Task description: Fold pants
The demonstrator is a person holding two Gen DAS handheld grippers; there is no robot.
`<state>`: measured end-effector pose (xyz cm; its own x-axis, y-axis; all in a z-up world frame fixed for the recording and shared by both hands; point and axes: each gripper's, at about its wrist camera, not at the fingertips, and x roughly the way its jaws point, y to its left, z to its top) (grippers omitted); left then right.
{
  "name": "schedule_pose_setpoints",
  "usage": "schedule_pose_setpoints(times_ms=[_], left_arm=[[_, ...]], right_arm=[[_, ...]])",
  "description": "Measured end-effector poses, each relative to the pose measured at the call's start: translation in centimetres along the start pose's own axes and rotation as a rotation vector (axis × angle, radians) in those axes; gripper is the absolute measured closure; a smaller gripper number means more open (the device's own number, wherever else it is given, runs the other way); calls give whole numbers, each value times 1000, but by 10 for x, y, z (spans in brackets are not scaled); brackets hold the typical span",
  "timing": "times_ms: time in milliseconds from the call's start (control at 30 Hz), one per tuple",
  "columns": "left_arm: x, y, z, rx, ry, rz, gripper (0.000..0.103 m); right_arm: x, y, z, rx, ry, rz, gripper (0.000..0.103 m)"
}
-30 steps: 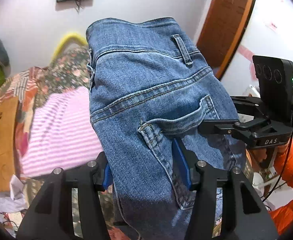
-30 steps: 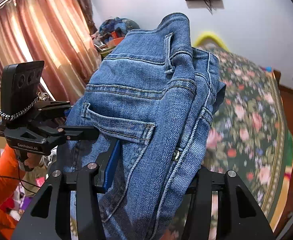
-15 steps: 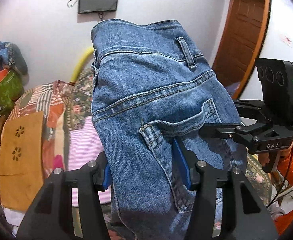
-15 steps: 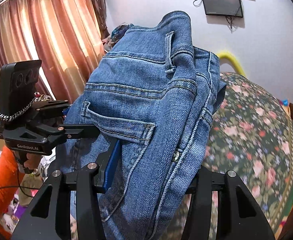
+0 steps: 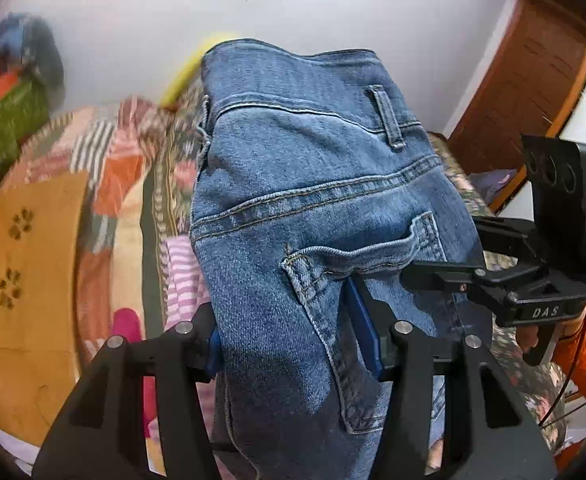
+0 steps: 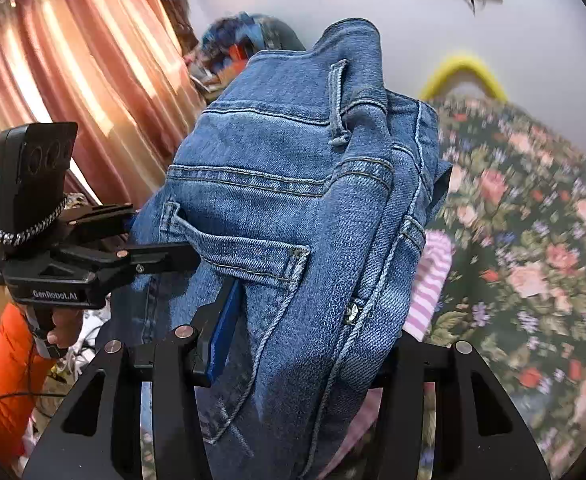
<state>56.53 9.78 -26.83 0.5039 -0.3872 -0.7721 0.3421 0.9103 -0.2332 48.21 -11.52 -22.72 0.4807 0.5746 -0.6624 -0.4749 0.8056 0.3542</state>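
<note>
Blue denim pants [image 5: 301, 208] fill the middle of both views, held up in the air with the waistband on top and a back pocket facing me. My left gripper [image 5: 293, 344] is shut on the denim below the pocket. My right gripper [image 6: 301, 344] is shut on the pants [image 6: 293, 200] near the side seam and rivet. Each gripper shows in the other's view, the right gripper [image 5: 433, 278] clamped at the pants' right edge, the left gripper [image 6: 173, 256] at their left edge.
A bed with a floral cover [image 6: 533, 240] lies below. A pink striped cloth [image 5: 181, 272] and a patchwork blanket [image 5: 105, 168] lie on it. Pink curtains [image 6: 73, 80] hang at the left, a wooden door [image 5: 533, 80] at the right, a white wall behind.
Both grippers have kept their hold on the pants. The views have tilted down, so more of the bed shows beneath.
</note>
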Motion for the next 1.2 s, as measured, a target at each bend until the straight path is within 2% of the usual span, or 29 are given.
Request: schedule_pose_setpoints(times_ms=[100,167,233,300,400,467,533,733,867,1000,1200], left_arm=[[35,20,-9,-38,47,-3,50],[53,30,-15,-63,76,22,50],[56,37,-18,-90,74,4,47],[45,37,-21,-112,52,-4,45],[28,31,-24,-90,21,71,45],[14,20,-26,-65,0,169,45],[-6,10,-30,-45,-27,221,45],[-78,-27,-39,-36,-158,270,45],[-140,-71,-43,-34,-249,279,45],[-210,-125,-59,6,-380,289,44],[-293,-192,-99,49,-537,336,42]], right_arm=[[37,-20,-5,22,61,-9,58],[57,-32,-10,42,106,-17,55],[67,-44,-15,89,139,-11,54],[63,-54,-20,120,128,15,42],[44,-54,-24,102,101,-22,39],[26,-46,-27,75,94,-69,39],[9,-36,-30,38,74,-107,39],[-66,-9,-29,-28,-67,-142,39],[-119,23,-27,-67,-179,-161,36],[-176,56,-33,-91,-285,-159,34],[-256,108,-58,-148,-444,-148,30]])
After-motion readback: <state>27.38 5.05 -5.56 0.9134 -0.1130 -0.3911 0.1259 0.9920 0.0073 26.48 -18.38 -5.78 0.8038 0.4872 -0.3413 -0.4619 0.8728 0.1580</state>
